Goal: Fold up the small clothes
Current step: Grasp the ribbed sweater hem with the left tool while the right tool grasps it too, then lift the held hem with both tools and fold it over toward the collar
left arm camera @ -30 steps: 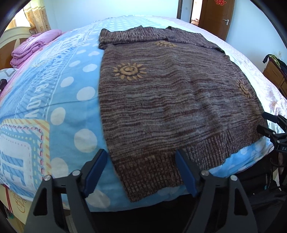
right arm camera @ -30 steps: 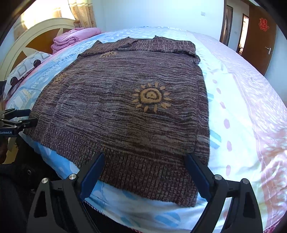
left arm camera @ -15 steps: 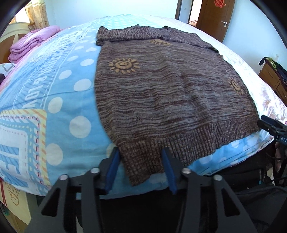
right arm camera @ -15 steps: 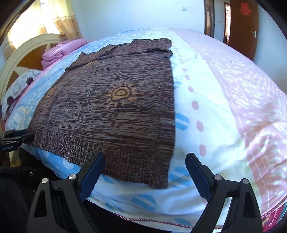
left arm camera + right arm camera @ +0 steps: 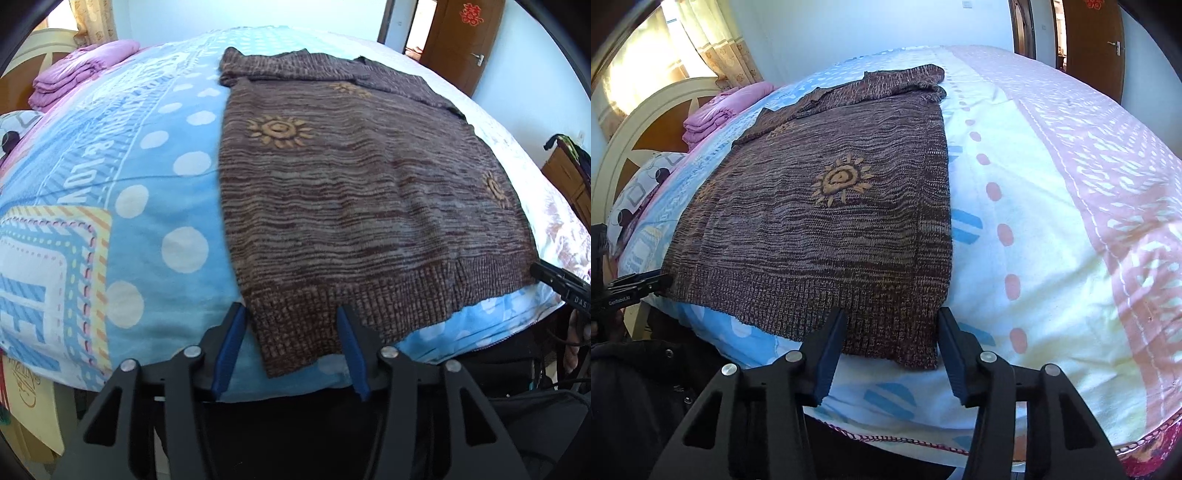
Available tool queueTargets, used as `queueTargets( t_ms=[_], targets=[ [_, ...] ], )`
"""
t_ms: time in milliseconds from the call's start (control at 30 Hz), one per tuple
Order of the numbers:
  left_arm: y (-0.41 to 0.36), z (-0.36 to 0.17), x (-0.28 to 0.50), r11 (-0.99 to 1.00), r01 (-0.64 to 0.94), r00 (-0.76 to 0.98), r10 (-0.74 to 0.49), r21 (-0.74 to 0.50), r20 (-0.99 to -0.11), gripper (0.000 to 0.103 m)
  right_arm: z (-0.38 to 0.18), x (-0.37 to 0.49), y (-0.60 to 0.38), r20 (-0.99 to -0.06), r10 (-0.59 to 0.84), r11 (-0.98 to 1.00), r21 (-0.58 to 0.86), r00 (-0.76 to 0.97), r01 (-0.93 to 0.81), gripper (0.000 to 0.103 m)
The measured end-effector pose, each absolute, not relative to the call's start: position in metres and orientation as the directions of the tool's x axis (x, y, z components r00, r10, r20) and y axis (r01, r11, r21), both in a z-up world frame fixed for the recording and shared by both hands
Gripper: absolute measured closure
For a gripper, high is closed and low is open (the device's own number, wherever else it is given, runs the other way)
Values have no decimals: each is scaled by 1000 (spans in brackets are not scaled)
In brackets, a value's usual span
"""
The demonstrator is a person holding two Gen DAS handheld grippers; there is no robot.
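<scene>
**Sweater flat on bed, both hem corners bracketed, no fold made yet**

The brown-and-grey marled knit sweater with orange sun motifs (image 5: 354, 206) lies spread flat, face up, on the bed, its ribbed hem (image 5: 369, 306) draped over the near edge and its sleeves already turned in across the top. No body fold is visible, so by the look of it the task is at an early stage: the sleeves are in, while the hem-to-collar fold and any further halving remain to be done.

Left gripper (image 5: 291, 350): blue-padded jaws straddle the hem's left corner and are opening; the pads stand just beside the knit and do not press it. Right gripper (image 5: 892, 350): jaws straddle the right corner and are closing; cloth sits between them, but no pinch is evident yet. Neither hand has the fabric secured.

Underneath is a bedspread patterned in blue with white dots (image 5: 122, 206), turning pale with pink spots toward the far side. A folded pink blanket (image 5: 74, 77) rests near the headboard, well apart from the sweater.
</scene>
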State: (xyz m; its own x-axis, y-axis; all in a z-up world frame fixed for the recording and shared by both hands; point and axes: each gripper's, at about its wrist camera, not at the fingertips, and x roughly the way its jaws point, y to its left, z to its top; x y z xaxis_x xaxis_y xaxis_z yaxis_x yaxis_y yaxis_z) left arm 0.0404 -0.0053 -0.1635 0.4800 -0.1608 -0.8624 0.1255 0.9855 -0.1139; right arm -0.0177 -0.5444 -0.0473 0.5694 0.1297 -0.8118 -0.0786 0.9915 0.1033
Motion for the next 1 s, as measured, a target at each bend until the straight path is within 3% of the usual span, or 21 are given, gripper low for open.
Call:
queueTargets(
  t_ms=[100,267,333,400,467,533,567,700,833,1000],
  targets=[
    [-4,-167,42,987,116,470,-151,-109,-870,38,-49,-17,-545,-810,144,990,119,569,-81,51],
    [3,-169,45,981,119,477,-192,-153,-858,39,-50,-17,-550,-798,169,985,154,579,-75,51],
    [0,-172,43,986,125,498,-162,-114,-852,53,-53,-16,-548,-795,165,986,143,583,-84,50],
    [-2,-168,41,976,168,504,-204,-136,-839,94,-54,-18,-543,-797,144,989,104,586,-103,50],
    [-1,-166,41,967,182,499,-246,-177,-831,95,-53,-19,-539,-799,129,990,75,587,-116,52],
    [0,-159,39,963,200,521,-261,-182,-812,95,-51,-20,-539,-797,113,991,51,593,-120,74],
    [2,-156,39,962,198,528,-267,-189,-806,95,-47,-20,-543,-790,134,990,77,598,-121,97],
    [21,-130,37,942,188,588,-335,-278,-736,95,-36,-22,-560,-756,225,973,200,615,-111,97],
    [24,-127,36,941,191,594,-338,-281,-730,95,-42,-22,-566,-749,284,954,281,598,-102,97],
    [24,-126,38,928,194,593,-370,-319,-715,95,-16,-31,-572,-622,393,904,394,677,-163,97]
  ],
)
